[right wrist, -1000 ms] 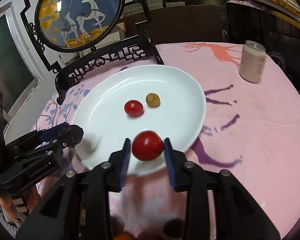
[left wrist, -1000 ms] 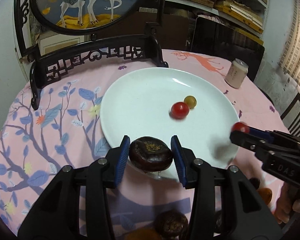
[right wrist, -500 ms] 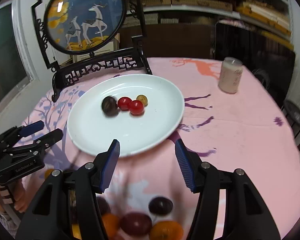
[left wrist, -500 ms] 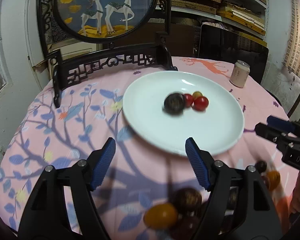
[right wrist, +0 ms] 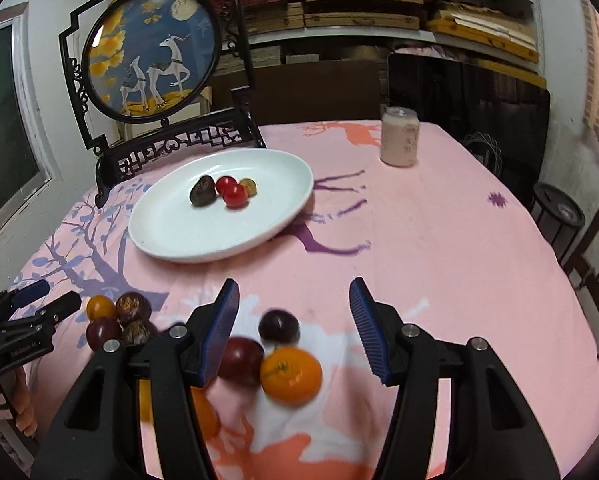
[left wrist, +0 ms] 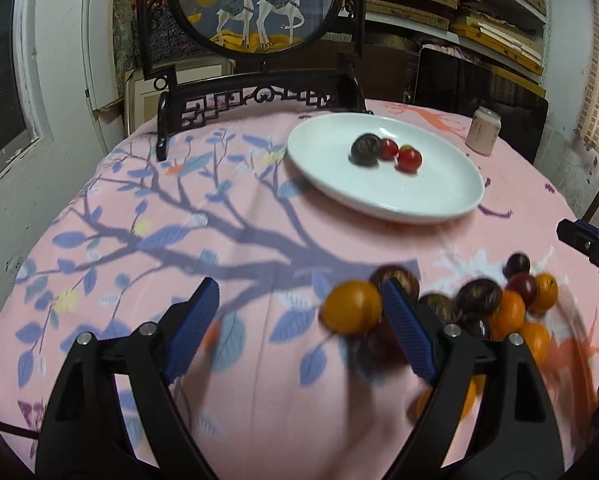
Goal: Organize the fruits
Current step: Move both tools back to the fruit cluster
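Note:
A white plate holds a dark round fruit, two red tomatoes and a small yellowish one. My left gripper hovers over the near cloth, its jaws opening and gripping nothing. An orange fruit lies just inside its right finger, untouched. My right gripper stands open above a dark plum, a reddish plum and an orange, with the pads clear of all three.
More loose oranges and dark fruits crowd the near table edge. A pale can stands far right. A black carved stand with a round deer picture rises behind the plate. Chairs stand to the right, and a hand shows at the lower left.
Both grippers let go of their fruit over the plate, the dark fruit and a red tomato. Both opened and drew back from the plate to the fruit pile at the near edge.

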{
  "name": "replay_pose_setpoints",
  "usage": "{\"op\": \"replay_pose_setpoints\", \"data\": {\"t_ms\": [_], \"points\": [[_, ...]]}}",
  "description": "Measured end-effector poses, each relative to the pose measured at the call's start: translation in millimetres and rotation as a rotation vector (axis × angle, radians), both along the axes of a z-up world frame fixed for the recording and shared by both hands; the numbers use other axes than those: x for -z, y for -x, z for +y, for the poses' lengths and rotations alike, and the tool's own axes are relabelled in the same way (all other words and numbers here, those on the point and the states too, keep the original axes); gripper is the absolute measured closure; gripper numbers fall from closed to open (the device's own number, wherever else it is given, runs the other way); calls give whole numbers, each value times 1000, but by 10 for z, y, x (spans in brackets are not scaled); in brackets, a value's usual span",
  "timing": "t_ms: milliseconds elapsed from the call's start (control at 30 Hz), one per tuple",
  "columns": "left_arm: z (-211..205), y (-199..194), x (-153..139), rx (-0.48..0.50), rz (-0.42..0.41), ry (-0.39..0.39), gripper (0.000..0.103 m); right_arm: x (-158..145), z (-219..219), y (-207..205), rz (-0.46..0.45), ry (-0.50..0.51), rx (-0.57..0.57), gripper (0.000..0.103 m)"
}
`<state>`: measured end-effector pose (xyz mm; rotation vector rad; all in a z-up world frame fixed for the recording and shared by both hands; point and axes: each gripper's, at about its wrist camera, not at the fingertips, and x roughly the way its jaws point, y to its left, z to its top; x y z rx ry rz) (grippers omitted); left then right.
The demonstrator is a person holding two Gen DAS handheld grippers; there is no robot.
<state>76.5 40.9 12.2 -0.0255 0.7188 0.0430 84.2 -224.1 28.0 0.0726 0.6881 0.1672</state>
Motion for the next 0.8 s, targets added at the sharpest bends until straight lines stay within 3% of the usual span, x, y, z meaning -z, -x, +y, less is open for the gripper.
{"op": "replay_pose_setpoints", "data": {"t_ms": [433,800], "points": [[-2,94,38,-5,11,-12,12,53,9,70,10,19,11,44],[126,108,62,-12,31,19,10,143,14,270,69,-35,-74,42]]}}
